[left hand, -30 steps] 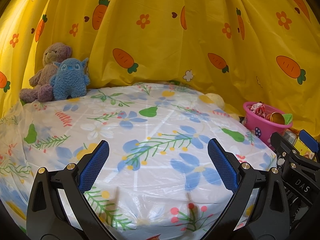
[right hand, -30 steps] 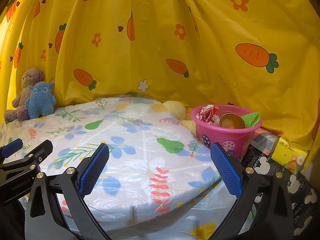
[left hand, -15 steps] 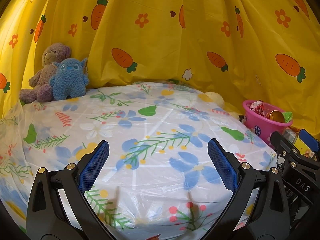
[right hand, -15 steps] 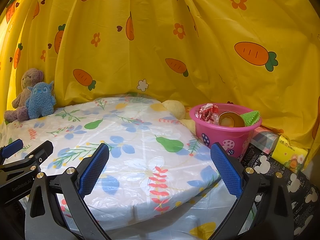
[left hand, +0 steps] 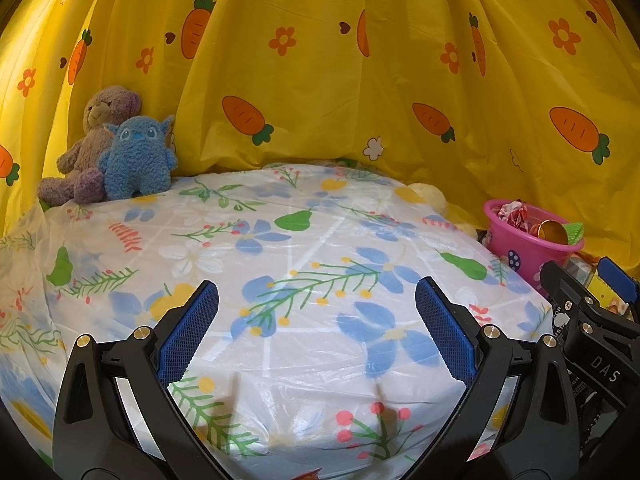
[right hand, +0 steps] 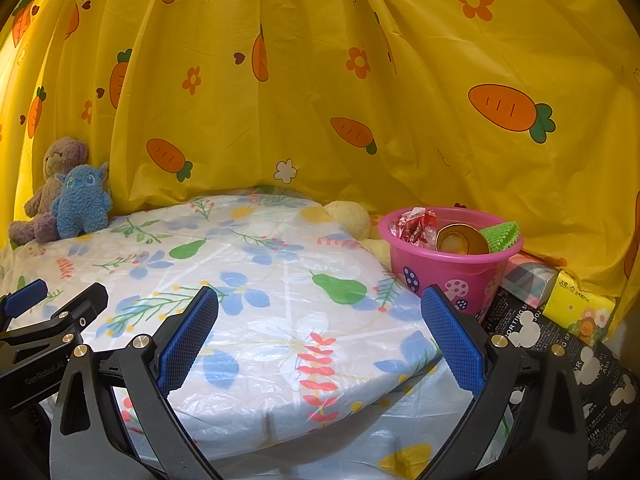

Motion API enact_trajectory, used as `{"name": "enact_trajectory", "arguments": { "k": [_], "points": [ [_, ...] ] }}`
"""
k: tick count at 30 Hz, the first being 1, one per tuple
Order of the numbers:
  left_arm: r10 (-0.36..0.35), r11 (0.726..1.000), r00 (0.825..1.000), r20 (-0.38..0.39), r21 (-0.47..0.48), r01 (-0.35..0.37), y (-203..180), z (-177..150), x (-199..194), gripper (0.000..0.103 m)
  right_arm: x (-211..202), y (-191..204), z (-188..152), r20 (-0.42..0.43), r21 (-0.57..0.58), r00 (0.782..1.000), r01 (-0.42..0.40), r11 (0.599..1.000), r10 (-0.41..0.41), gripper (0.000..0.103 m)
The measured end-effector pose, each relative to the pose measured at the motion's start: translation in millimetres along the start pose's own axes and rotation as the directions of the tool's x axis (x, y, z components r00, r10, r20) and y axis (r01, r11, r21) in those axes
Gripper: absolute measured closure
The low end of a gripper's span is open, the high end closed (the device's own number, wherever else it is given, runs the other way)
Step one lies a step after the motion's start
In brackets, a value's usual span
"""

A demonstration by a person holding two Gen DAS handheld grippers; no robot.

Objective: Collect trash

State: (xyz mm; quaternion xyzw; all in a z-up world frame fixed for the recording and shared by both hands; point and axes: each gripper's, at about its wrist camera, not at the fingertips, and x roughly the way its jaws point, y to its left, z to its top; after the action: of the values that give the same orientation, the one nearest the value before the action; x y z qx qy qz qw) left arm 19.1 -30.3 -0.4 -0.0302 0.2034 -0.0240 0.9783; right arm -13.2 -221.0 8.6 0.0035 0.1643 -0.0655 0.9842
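Observation:
A pink bucket (right hand: pixel 448 266) stands off the right edge of the flower-print table (right hand: pixel 280 320). Inside it lie a red-and-white wrapper (right hand: pixel 414 226), a gold tin can (right hand: pixel 458 240) and a green ridged piece (right hand: pixel 502 234). The bucket (left hand: pixel 528 244) also shows at the right of the left wrist view. My left gripper (left hand: pixel 316 316) is open above the table's front, nothing between its blue pads. My right gripper (right hand: pixel 318 318) is open too, empty, with the bucket just beyond its right finger (right hand: pixel 452 336). Each gripper appears at the edge of the other's view.
A brown teddy bear (left hand: pixel 94 144) and a blue plush monster (left hand: pixel 136 160) sit at the table's back left. A yellow carrot-print curtain (right hand: pixel 360 100) hangs behind. A pale yellow plush (right hand: pixel 348 218), a yellow tissue pack (right hand: pixel 576 310) and a black printed bag (right hand: pixel 560 356) lie near the bucket.
Both views shift only slightly; the bucket sits a touch further right and down in the left wrist view. Both grippers stay open and empty.

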Motion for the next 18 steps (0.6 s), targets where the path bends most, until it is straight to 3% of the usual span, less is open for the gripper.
{"name": "enact_trajectory", "arguments": {
  "k": [18],
  "points": [
    [-0.006,1.000,1.000,-0.001,0.005,0.006,0.2,-1.1,0.2,0.006,-0.1,1.0,-1.0,-0.001,0.000,1.000,0.003,1.000,-0.003,0.006]
  ]
}}
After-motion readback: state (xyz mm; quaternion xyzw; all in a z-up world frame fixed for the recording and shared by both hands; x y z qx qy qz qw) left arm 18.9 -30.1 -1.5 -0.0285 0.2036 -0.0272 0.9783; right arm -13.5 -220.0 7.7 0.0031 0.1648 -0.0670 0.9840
